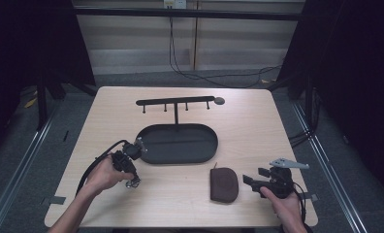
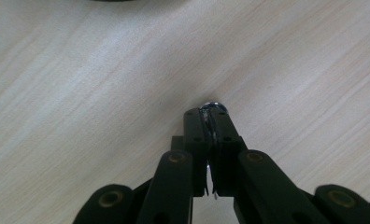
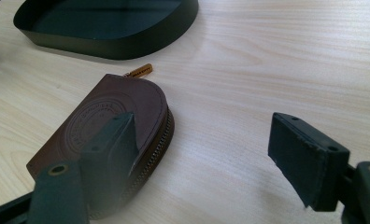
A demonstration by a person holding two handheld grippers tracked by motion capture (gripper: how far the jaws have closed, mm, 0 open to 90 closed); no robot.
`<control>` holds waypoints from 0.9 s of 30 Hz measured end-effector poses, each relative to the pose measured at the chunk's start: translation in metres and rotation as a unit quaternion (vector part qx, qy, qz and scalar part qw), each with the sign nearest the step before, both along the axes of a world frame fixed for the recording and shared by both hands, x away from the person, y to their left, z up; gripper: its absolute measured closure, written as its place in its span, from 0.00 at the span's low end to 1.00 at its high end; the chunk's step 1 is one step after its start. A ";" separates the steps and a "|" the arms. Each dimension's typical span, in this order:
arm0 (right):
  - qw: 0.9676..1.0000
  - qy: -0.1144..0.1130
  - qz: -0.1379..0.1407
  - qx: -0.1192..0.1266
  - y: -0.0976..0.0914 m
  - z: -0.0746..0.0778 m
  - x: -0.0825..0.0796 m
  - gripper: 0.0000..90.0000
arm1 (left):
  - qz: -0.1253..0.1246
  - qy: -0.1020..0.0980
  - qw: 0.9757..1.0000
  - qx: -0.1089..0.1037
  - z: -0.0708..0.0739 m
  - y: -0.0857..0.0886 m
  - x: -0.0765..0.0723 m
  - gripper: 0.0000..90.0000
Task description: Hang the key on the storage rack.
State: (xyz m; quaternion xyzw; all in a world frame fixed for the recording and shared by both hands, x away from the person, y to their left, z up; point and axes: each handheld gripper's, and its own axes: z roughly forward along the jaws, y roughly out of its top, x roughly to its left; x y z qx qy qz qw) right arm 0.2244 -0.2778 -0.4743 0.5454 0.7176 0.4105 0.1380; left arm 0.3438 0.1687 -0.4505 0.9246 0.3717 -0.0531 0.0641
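Metal glints between the jaws of our left tool (image 2: 210, 114): they are clenched on a small key ring (image 2: 213, 106), whose rounded edge pokes out past the tips just above the pale wooden counter (image 2: 80, 93). From above we see that tool (image 1: 132, 182) near the counter's front left, aimed down at the wood, with the ring's shiny bits at its tip. The ring stands on edge in the pinch, its flat faces against the pads; which way its long axis runs we cannot tell (too little of it shows).

Our right tool (image 1: 253, 177) rests at the front right with its jaws spread wide and nothing between them. Just to its left lies a brown leather pouch (image 1: 223, 184), flat on the counter, its rounded end toward the black oval tray (image 1: 153, 156) and its straight end toward us; the small zip tab (image 3: 139, 71) points at the tray. In the right gripper view one jaw sits in front of the pouch (image 3: 122, 109), though we cannot tell whether it touches.

Behind the tray stands a black hook rack (image 1: 175, 102).
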 end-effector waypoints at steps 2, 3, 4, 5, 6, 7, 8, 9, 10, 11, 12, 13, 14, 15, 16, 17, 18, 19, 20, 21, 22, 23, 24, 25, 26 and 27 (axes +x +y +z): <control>1.000 -0.001 0.000 0.000 0.000 0.000 0.000 0.26 | 0.002 0.002 1.000 -0.006 0.003 0.001 -0.001 0.99; 1.000 -0.001 0.000 -0.001 0.000 0.000 0.000 0.26 | -0.001 0.000 1.000 -0.003 0.004 0.001 -0.001 0.99; 1.000 0.000 -0.001 -0.001 0.000 0.000 0.000 0.26 | -0.003 0.001 1.000 0.003 0.005 0.001 -0.001 0.99; 1.000 0.000 -0.001 -0.001 0.000 0.000 0.000 0.26 | -0.002 0.001 1.000 0.001 0.005 0.002 -0.001 0.99; 1.000 -0.001 -0.001 -0.001 0.000 0.000 0.000 0.26 | 0.000 0.004 1.000 0.002 0.005 0.002 -0.001 0.99; 1.000 0.000 -0.001 -0.001 0.000 0.000 0.000 0.26 | -0.005 0.003 1.000 0.001 0.006 0.003 -0.001 0.99; 1.000 0.000 -0.001 -0.001 0.000 0.000 0.000 0.26 | -0.002 0.002 1.000 -0.002 0.006 0.003 -0.001 0.99; 1.000 0.000 0.000 -0.001 0.000 0.000 0.000 0.26 | -0.004 0.003 1.000 -0.001 0.007 0.004 -0.001 0.99; 1.000 0.000 0.000 -0.001 0.000 0.000 0.000 0.26 | -0.003 0.004 1.000 -0.002 0.007 0.003 -0.001 0.99; 1.000 0.001 -0.001 -0.001 0.000 0.000 0.000 0.26 | -0.006 0.003 1.000 -0.002 0.008 0.004 -0.001 0.99; 1.000 0.001 -0.001 0.000 0.000 0.000 0.000 0.26 | -0.007 0.004 1.000 -0.003 0.011 0.005 -0.001 0.99; 1.000 0.001 -0.001 -0.001 0.000 0.000 0.000 0.26 | -0.007 0.003 1.000 -0.006 0.013 0.005 -0.001 0.99; 1.000 0.000 -0.001 0.000 0.000 0.000 0.000 0.26 | -0.002 0.002 1.000 -0.007 0.014 0.006 -0.001 0.99; 1.000 0.000 -0.001 0.000 0.000 0.000 0.000 0.26 | -0.003 0.002 1.000 -0.003 0.016 0.007 0.000 0.99; 1.000 0.000 0.000 -0.001 0.000 0.000 0.000 0.26 | -0.003 0.001 1.000 0.000 0.019 0.007 0.000 0.99; 1.000 0.000 0.000 -0.001 0.000 0.000 0.000 0.26 | -0.003 0.001 1.000 0.000 0.022 0.008 0.000 0.99; 1.000 0.000 0.000 -0.001 0.000 0.000 0.000 0.26 | -0.005 -0.003 1.000 -0.003 0.025 0.010 0.001 0.99; 1.000 0.000 0.000 0.000 0.000 0.000 0.000 0.26 | -0.004 -0.004 1.000 -0.004 0.028 0.011 0.001 0.99; 1.000 0.001 -0.001 0.000 0.000 0.000 0.000 0.26 | -0.002 -0.011 1.000 -0.006 0.032 0.013 0.001 0.99; 1.000 0.001 -0.001 0.000 0.000 0.000 0.000 0.26 | -0.001 -0.015 1.000 -0.008 0.035 0.015 0.002 0.99; 1.000 0.001 -0.001 0.000 0.000 0.000 0.000 0.26 | 0.000 -0.016 1.000 -0.007 0.039 0.017 0.002 0.99; 1.000 0.001 -0.001 0.000 0.000 0.000 0.000 0.26 | 0.000 -0.021 1.000 -0.010 0.043 0.019 0.002 0.99; 1.000 0.001 -0.001 0.000 0.000 0.000 0.000 0.26 | -0.001 -0.021 1.000 -0.010 0.045 0.020 0.002 0.99; 1.000 0.001 -0.001 0.000 0.000 0.000 0.000 0.26 | 0.002 -0.024 1.000 -0.013 0.048 0.021 0.003 0.99; 1.000 0.001 -0.001 0.000 0.000 0.000 0.000 0.26 | 0.003 -0.023 1.000 -0.013 0.050 0.022 0.004 0.99; 1.000 0.002 -0.002 0.000 0.000 0.000 0.001 0.26 | 0.002 -0.021 1.000 -0.011 0.051 0.023 0.004 0.99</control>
